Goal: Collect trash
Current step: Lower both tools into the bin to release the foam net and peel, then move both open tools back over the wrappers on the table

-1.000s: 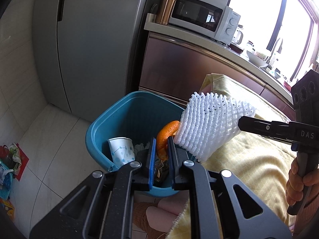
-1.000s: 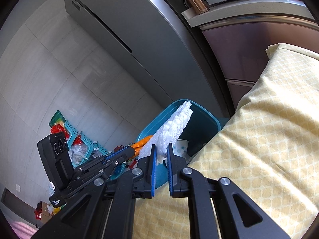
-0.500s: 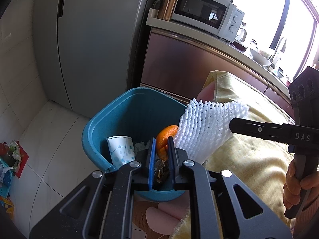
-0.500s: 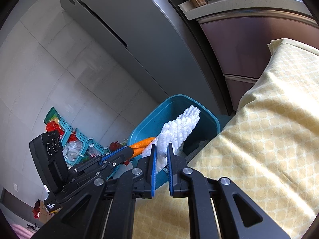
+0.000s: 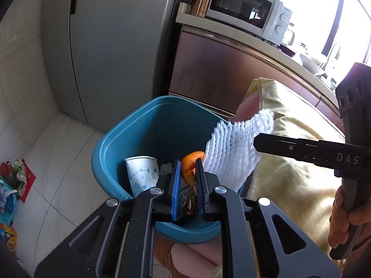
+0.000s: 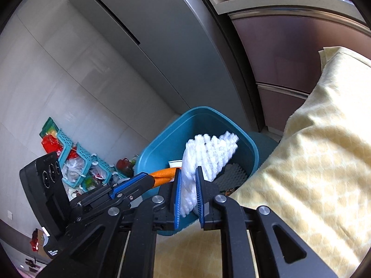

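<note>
Left gripper [image 5: 188,172] pinching orange peel [image 5: 192,165] right over the teal trash bin [image 5: 111,143], paper cup [image 5: 142,173] inside at 9 o'clock. Right gripper [image 6: 188,186] easing apart around the white foam fruit net [image 6: 206,153], still between the pads, hanging over the bin at 3 o'clock beside the yellow cloth [image 6: 313,173].

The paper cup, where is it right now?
In the left wrist view the paper cup stands inside the teal bin, against its left wall, just left of the orange peel held in the left claw.
</note>
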Demonstrator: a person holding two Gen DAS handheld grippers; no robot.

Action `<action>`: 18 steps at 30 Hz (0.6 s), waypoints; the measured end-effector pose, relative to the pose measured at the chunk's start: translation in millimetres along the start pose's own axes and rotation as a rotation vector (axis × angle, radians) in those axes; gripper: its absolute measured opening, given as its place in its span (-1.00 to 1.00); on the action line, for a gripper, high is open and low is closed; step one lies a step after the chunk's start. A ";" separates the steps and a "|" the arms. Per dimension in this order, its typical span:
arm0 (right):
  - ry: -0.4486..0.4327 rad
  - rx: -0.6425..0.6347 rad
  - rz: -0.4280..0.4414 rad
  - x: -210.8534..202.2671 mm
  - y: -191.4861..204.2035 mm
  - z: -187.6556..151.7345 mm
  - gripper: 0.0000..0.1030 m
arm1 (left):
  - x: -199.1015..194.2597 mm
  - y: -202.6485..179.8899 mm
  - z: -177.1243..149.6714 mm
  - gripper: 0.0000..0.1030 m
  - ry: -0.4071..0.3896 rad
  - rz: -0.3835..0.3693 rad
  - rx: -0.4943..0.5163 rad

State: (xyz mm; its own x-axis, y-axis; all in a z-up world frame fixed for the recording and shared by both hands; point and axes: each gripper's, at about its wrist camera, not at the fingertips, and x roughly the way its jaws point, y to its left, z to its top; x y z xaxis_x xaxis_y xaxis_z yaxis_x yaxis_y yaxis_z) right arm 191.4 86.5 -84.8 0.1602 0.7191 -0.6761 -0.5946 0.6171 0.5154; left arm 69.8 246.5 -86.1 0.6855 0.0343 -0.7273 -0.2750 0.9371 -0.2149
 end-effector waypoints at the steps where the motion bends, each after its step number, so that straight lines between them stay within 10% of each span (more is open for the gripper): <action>1: 0.004 0.003 -0.009 2.4 0.2 0.6 -0.73 | 2.7 1.3 -0.6 -0.73 0.006 -0.002 -0.006; 10: 0.020 0.005 -0.010 7.7 -4.9 -4.5 -0.64 | 16.1 -0.5 -2.4 -0.71 0.020 -0.003 -0.008; 18: -0.033 -0.025 0.004 -36.6 -11.7 -21.5 -0.31 | -10.9 -17.6 -4.6 -0.30 -0.048 -0.071 0.052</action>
State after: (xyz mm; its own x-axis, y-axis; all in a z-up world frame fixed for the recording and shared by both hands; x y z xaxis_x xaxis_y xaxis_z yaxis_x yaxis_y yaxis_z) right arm 175.5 46.1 -77.5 0.1840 0.7318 -0.6562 -0.6143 0.6068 0.5044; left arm 64.0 228.0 -77.3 0.7334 -0.0170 -0.6796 -0.1906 0.9544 -0.2296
